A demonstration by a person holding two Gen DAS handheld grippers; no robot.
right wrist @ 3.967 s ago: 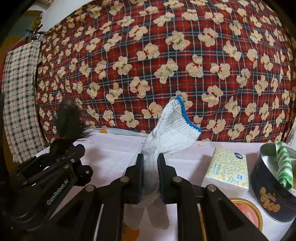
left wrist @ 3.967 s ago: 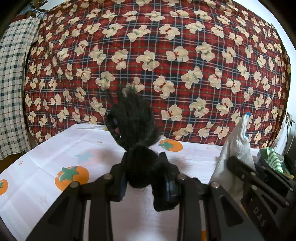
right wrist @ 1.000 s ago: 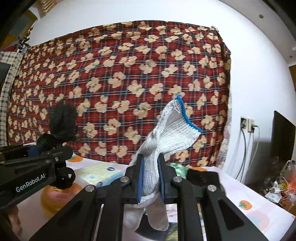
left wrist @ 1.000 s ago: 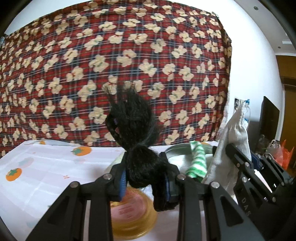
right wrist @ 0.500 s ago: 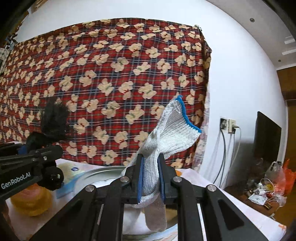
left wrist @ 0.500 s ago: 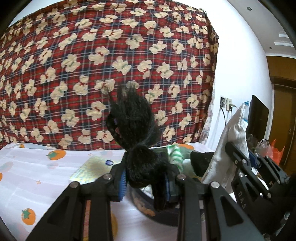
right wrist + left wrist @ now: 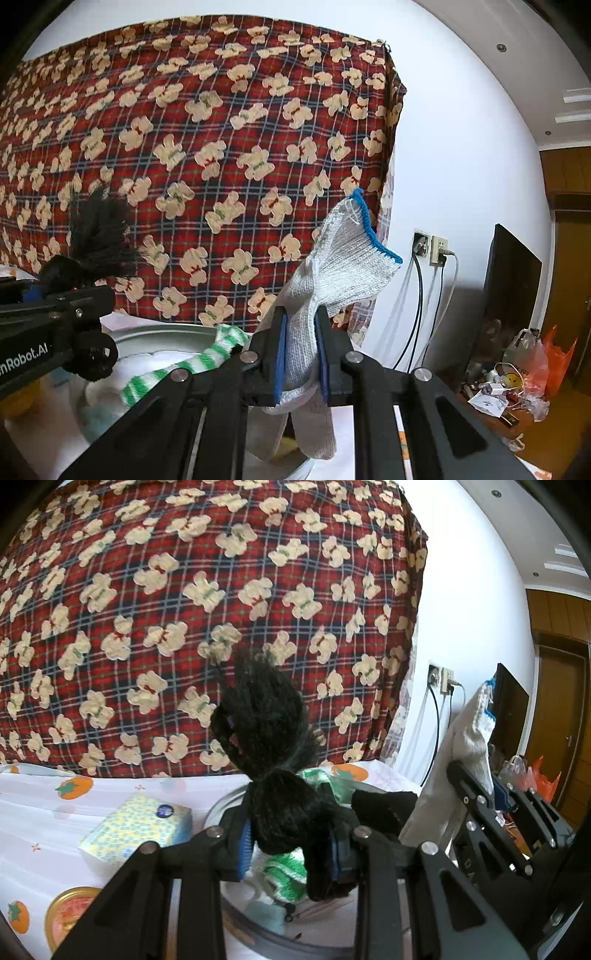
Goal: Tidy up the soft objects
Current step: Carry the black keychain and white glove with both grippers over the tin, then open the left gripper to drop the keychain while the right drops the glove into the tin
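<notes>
My left gripper [image 7: 288, 843] is shut on a fuzzy black knit glove [image 7: 266, 731] that stands up above the pads. It hangs over a round metal tin [image 7: 258, 928] holding a green-and-white striped sock [image 7: 286, 873] and a dark cloth [image 7: 380, 806]. My right gripper [image 7: 300, 363] is shut on a white knit glove [image 7: 340, 258] with a blue cuff edge, its fingers dangling below the pads over the same tin [image 7: 155, 334]. The striped sock [image 7: 184, 363] lies in the tin just left of the right gripper. Each gripper shows at the edge of the other's view.
A yellow-blue tissue pack [image 7: 138, 829] and an orange round lid [image 7: 68, 912] lie on the white fruit-print tablecloth [image 7: 37, 812] left of the tin. A red plaid bear-print cloth [image 7: 184, 609] hangs behind. Wall sockets with cables [image 7: 430, 245], a dark screen [image 7: 511, 280] and floor clutter are at the right.
Both grippers have swung to the right along the table with their gloves still held. The tin has come under them and the tissue pack and lid have slid to the left.
</notes>
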